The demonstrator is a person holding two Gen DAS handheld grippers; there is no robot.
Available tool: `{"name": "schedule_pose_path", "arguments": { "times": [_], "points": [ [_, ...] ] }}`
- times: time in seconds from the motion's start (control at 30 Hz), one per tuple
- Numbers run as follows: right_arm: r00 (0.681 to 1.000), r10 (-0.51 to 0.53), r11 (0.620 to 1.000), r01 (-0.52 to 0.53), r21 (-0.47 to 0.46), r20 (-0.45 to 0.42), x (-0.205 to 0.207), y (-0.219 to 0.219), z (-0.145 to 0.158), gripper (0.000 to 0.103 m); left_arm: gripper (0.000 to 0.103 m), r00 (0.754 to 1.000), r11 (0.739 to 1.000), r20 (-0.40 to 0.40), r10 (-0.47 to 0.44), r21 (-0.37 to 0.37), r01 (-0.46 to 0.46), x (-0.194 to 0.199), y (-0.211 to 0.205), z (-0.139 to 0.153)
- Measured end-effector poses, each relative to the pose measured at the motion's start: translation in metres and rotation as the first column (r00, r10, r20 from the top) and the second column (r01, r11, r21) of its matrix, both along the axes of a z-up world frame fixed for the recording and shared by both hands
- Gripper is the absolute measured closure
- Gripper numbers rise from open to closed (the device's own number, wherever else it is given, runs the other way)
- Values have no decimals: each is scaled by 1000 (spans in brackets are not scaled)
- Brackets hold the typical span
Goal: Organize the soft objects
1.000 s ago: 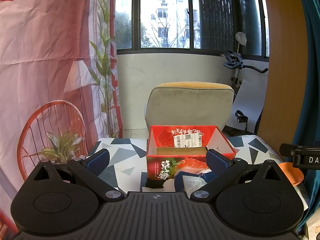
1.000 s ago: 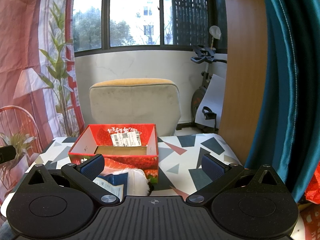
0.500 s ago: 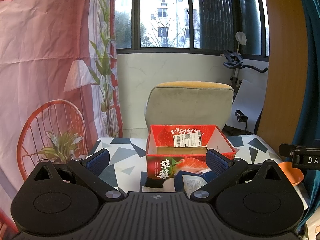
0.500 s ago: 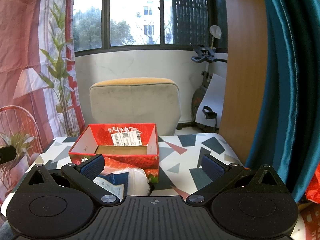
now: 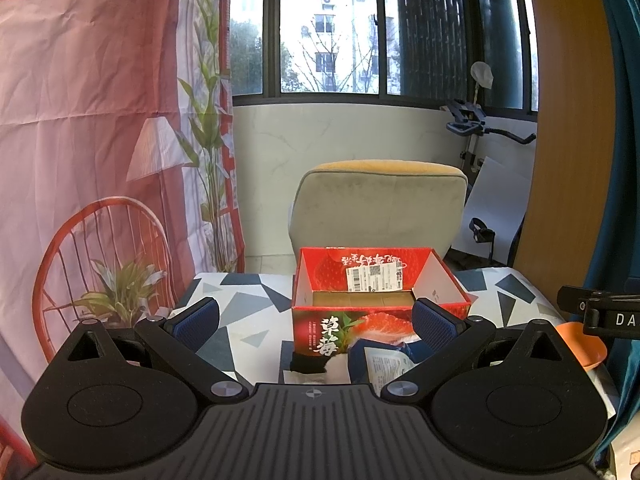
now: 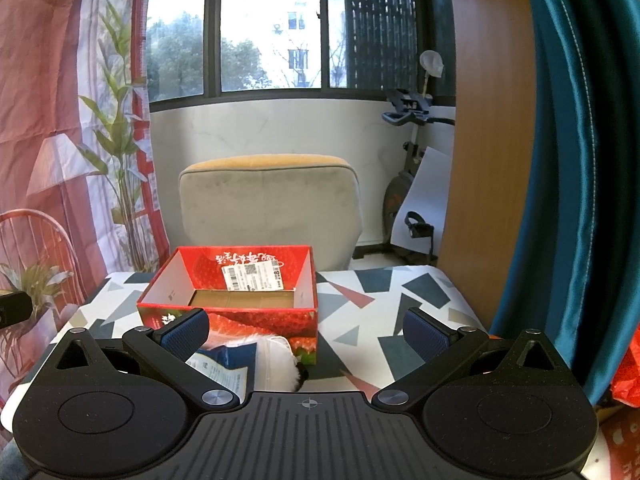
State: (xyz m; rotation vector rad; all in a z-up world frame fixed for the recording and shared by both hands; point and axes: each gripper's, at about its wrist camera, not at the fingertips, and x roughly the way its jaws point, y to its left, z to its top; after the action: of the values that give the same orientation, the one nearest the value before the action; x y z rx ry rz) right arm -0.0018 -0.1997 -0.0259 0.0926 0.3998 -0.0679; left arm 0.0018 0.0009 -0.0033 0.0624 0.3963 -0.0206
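Daylight from a wide window falls on a table covered in a grey and white geometric pattern, with a padded chair drawn up at its far side. Straight ahead of both grippers a red strawberry box is seen, open-topped and apparently empty down to its cardboard floor. Just in front of the box, close under the fingers, a soft white and blue item with a printed label is lying on the table, touching or nearly touching the box's near wall.

The left gripper is held spread wide with nothing between its pads, and the right gripper is likewise spread and empty.

Trouble is most likely at the grasp: only the loose label or a thin fold could be pinched, so the item might slip free. The light box could also be pushed away if it is nudged by a finger. An orange dish near the left gripper's right side could be knocked.
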Motion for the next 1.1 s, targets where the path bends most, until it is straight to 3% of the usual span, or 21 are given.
{"name": "schedule_pose_path", "arguments": {
  "times": [0.6,1.0,1.1],
  "points": [
    [1000,5,1000,-5,17,20,3,0,-6,0,0,1000,999,2,28,24,-28,11,1,-6],
    [986,120,986,-131,99,118,41,-8,-49,0,0,986,990,-97,138,-13,-140,66,35,-53],
    [991,106,989,-113,90,79,58,-7,-64,0,0,981,991,-141,133,-8,-135,78,37,-71]
  ]
}}
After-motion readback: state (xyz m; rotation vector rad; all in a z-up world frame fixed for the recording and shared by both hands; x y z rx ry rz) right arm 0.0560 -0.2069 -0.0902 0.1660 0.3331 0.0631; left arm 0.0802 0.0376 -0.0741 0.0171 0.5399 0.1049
